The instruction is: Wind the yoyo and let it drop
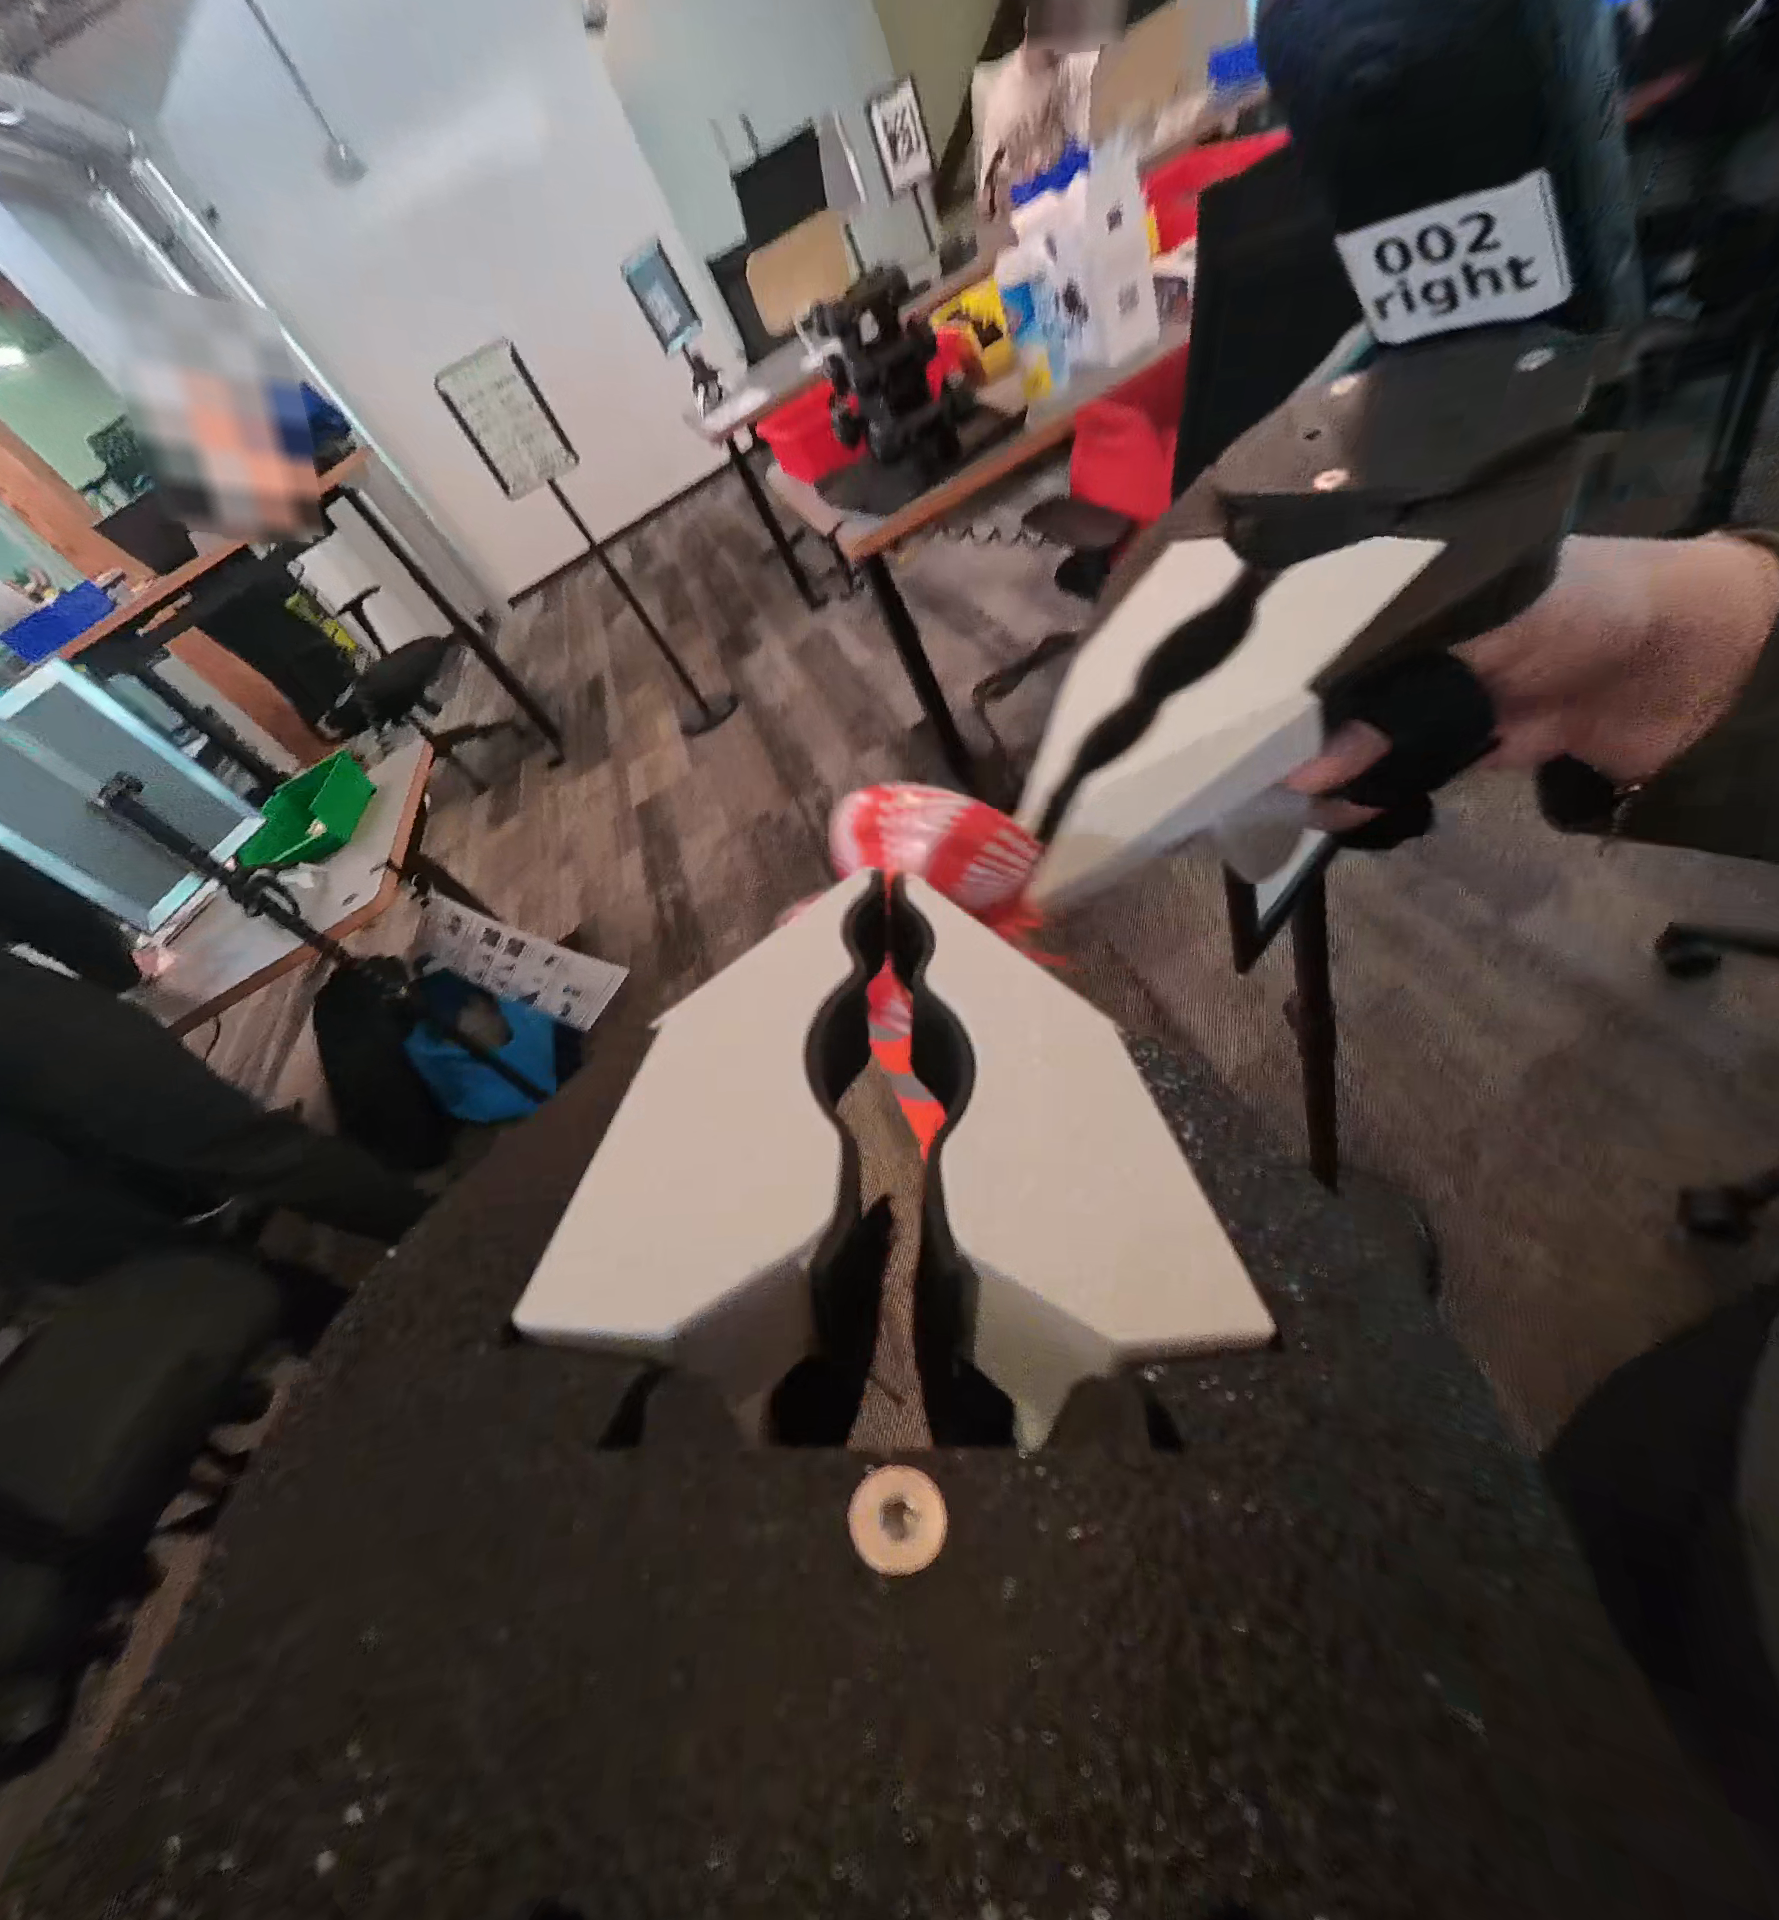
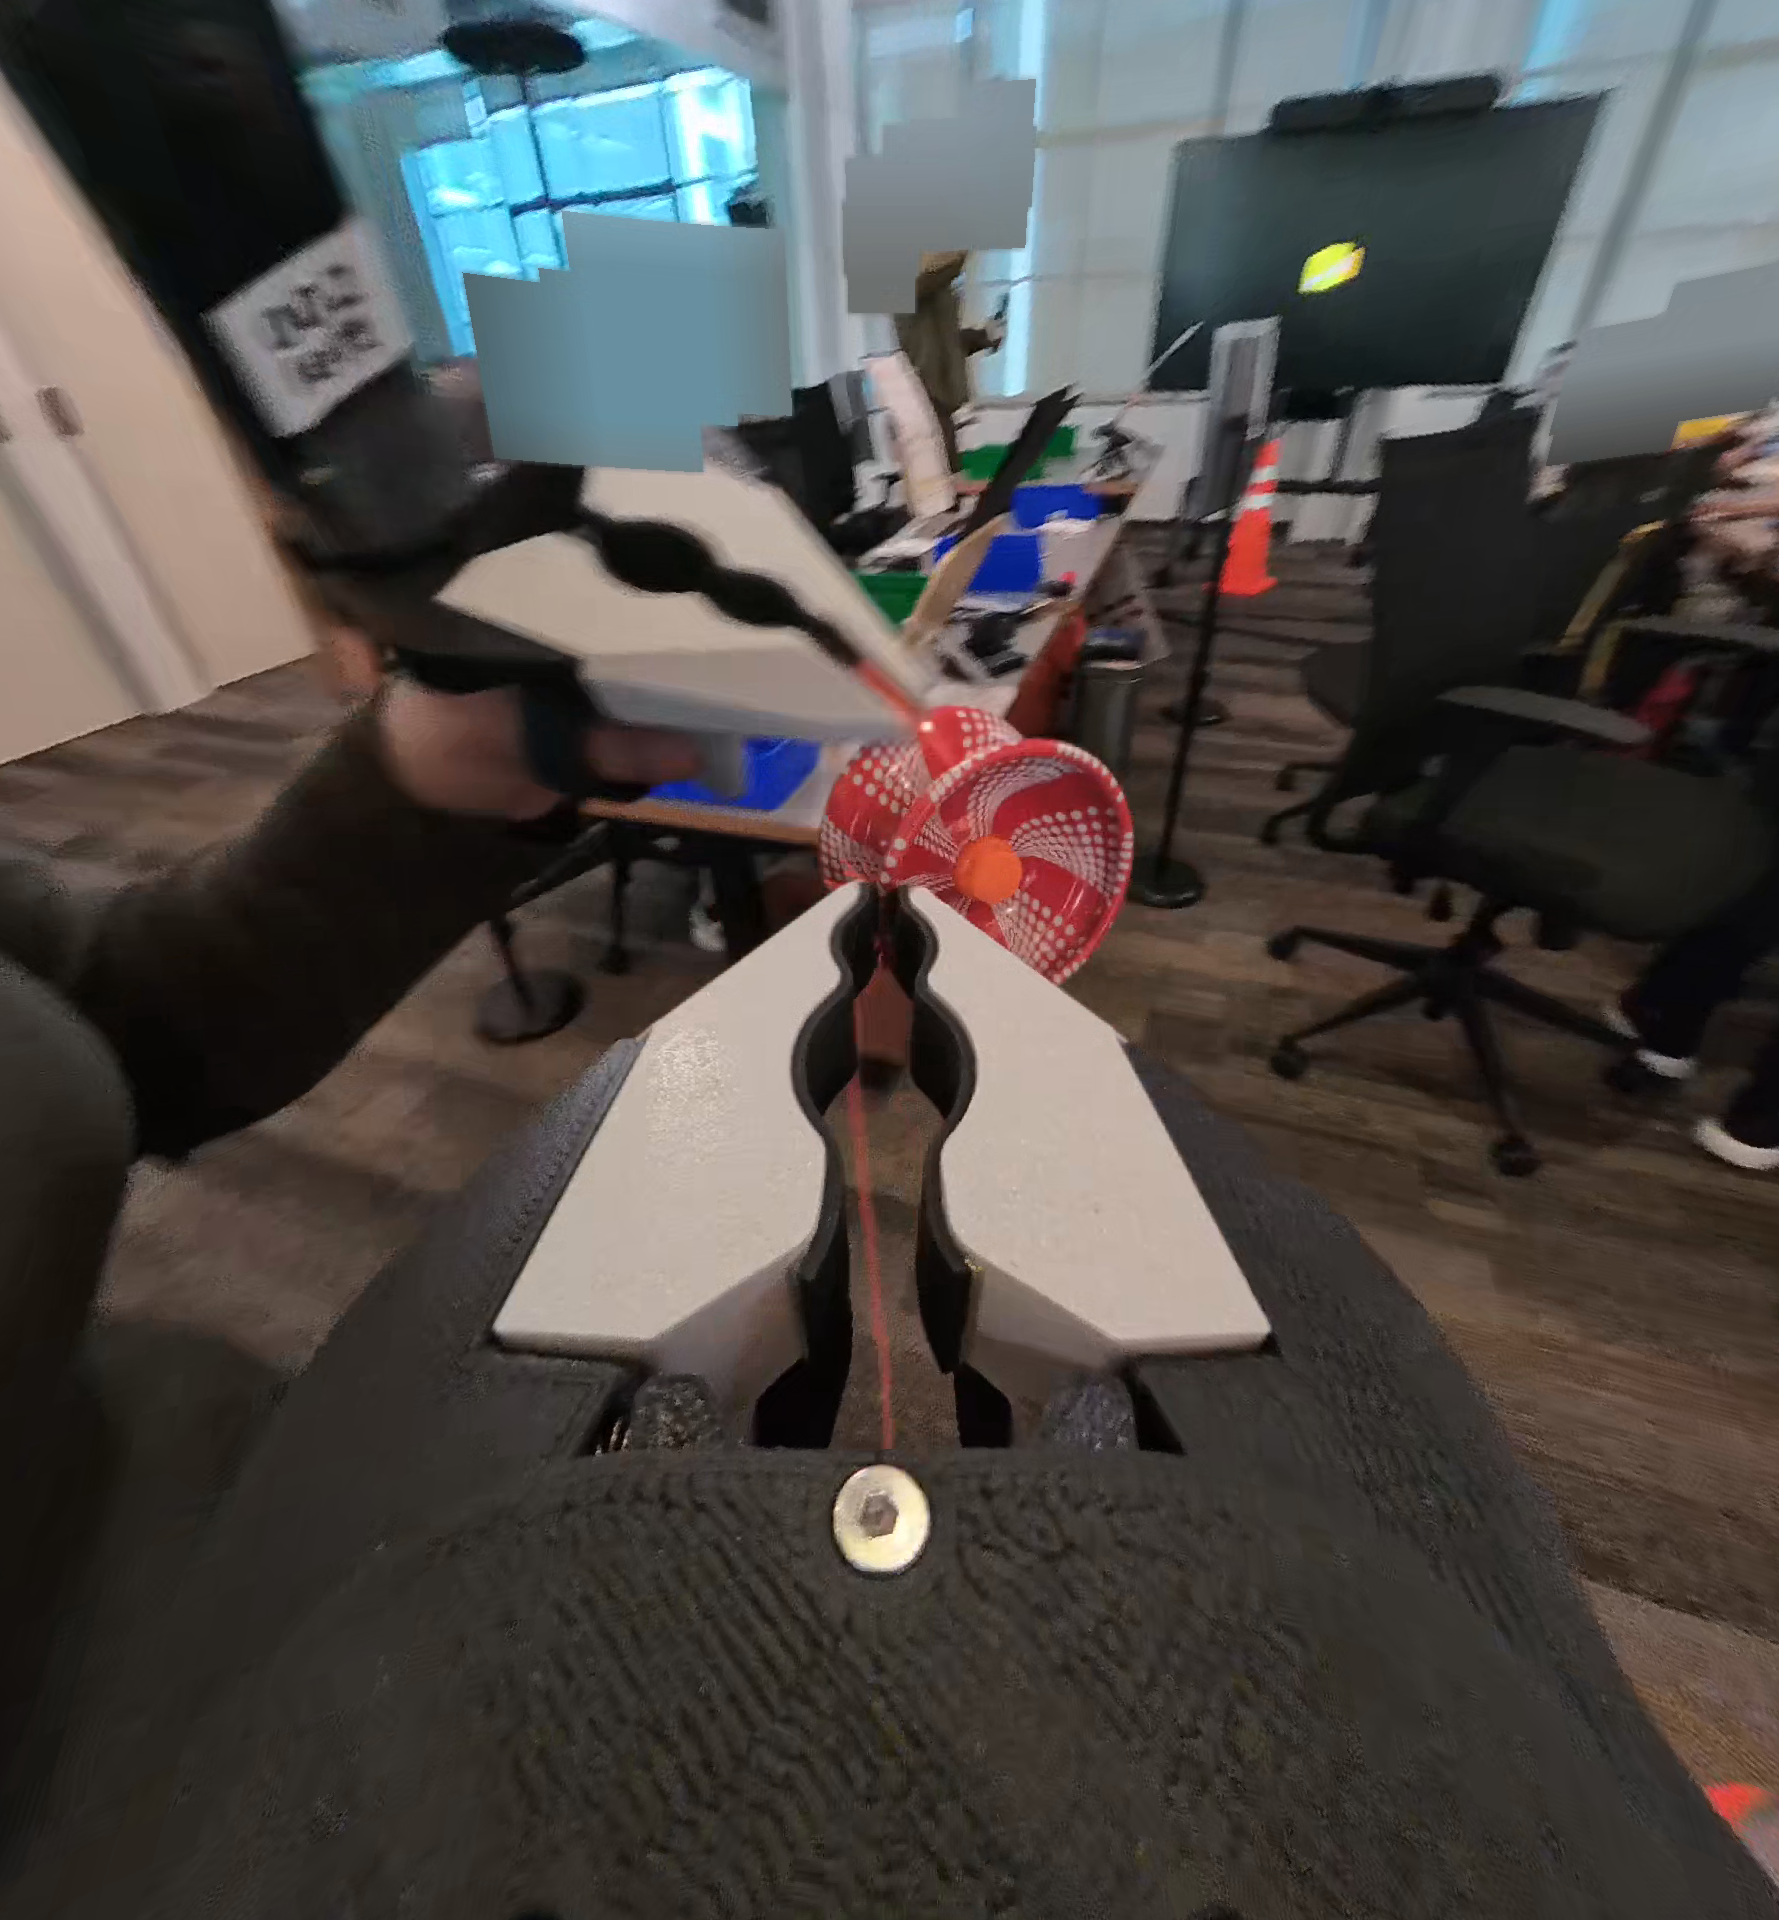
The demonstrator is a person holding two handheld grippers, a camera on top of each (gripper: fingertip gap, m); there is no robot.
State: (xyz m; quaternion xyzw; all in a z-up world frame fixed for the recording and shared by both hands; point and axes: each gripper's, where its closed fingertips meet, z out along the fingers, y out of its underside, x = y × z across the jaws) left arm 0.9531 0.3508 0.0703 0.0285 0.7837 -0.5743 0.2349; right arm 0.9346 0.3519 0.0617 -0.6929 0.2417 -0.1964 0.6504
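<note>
A red yoyo with white dotted swirls and an orange hub point(image 2: 1010, 821) hangs in mid-air between both grippers. My right gripper point(image 2: 880, 906) is shut just under the yoyo's groove, and the red string point(image 2: 869, 1247) runs back between its fingers. My left gripper point(image 2: 890, 691) comes in from the left, shut on a short red piece of string at the top of the yoyo. In the left wrist view my left gripper point(image 1: 885, 896) is shut right in front of the blurred yoyo point(image 1: 926, 842), and the right gripper point(image 1: 1039, 831) touches it from the right.
Below is carpet and wood-look floor. Black office chairs point(image 2: 1550, 831) stand to the right, with a pole stand point(image 2: 1191, 665) and an orange cone point(image 2: 1251, 520) behind. Cluttered desks point(image 1: 968, 488), a green bin point(image 1: 308, 810) and a blue bag point(image 1: 480, 1060) lie ahead and left.
</note>
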